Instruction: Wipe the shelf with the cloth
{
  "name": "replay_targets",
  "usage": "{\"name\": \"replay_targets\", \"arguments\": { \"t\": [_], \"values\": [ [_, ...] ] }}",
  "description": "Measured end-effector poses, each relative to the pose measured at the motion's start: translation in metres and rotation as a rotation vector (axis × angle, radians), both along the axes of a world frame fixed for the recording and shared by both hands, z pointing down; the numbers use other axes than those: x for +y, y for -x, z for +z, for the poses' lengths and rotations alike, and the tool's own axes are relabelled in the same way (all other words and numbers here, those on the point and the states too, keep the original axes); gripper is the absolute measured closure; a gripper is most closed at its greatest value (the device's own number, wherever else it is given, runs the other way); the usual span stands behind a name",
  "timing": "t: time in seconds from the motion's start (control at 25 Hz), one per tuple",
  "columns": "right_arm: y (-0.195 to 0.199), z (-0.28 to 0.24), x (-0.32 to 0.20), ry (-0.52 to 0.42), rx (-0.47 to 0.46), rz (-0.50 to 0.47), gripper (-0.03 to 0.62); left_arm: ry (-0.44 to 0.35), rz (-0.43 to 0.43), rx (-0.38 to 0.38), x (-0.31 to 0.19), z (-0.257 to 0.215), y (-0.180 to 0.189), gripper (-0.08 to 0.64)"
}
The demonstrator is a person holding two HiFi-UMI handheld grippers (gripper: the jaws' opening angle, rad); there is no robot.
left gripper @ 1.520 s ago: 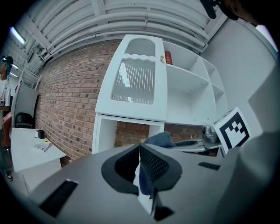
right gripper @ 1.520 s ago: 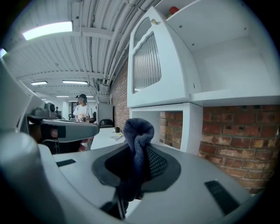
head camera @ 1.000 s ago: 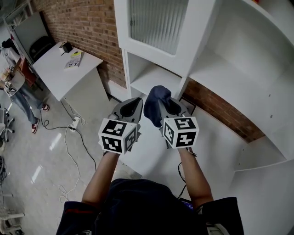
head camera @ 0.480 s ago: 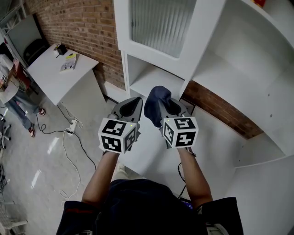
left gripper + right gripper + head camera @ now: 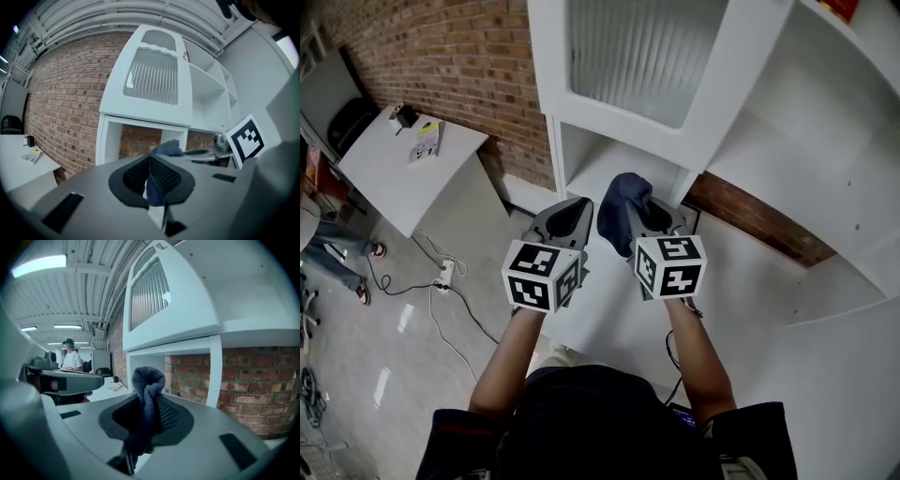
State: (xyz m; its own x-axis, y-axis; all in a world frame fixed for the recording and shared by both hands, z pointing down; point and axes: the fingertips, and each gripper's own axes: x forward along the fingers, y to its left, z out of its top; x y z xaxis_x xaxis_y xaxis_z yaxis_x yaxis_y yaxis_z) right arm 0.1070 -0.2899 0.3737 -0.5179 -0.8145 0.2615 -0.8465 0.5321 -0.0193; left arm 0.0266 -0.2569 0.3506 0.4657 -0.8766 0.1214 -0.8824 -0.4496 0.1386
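Note:
My right gripper [image 5: 636,214] is shut on a dark blue cloth [image 5: 622,210] that bunches up above its jaws; in the right gripper view the cloth [image 5: 147,401] stands up between the jaws. The left gripper [image 5: 573,214] is beside it at the same height, shut with nothing in it [image 5: 150,174]. Both point at the white shelf unit [image 5: 609,127], whose low open compartment [image 5: 602,167] lies just ahead. In the left gripper view the cloth [image 5: 166,148] and the right gripper show beyond my left jaws.
A ribbed glass door [image 5: 647,52] sits above the low compartment. Wide open shelves [image 5: 797,159] run to the right. A brick wall [image 5: 459,66] is at left, with a white table [image 5: 394,169] holding small items. Cables and a power strip [image 5: 445,272] lie on the floor.
The view has shifted slightly, so the table and floor slid leftward. Both grippers keep their place, the cloth still held in the right one.

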Motion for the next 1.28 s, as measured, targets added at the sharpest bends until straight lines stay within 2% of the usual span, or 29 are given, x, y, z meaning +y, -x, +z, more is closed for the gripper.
{"name": "replay_targets", "arguments": {
  "t": [0.68,1.28],
  "values": [
    [0.034,0.022,-0.047,0.026,0.07,0.119,0.508,0.022,0.134,0.029,-0.046,0.019,0.031,0.543],
    [0.044,0.033,-0.08,0.051,0.107,0.186,0.508,0.052,0.196,0.029,-0.082,0.031,0.046,0.543]
  ]
}}
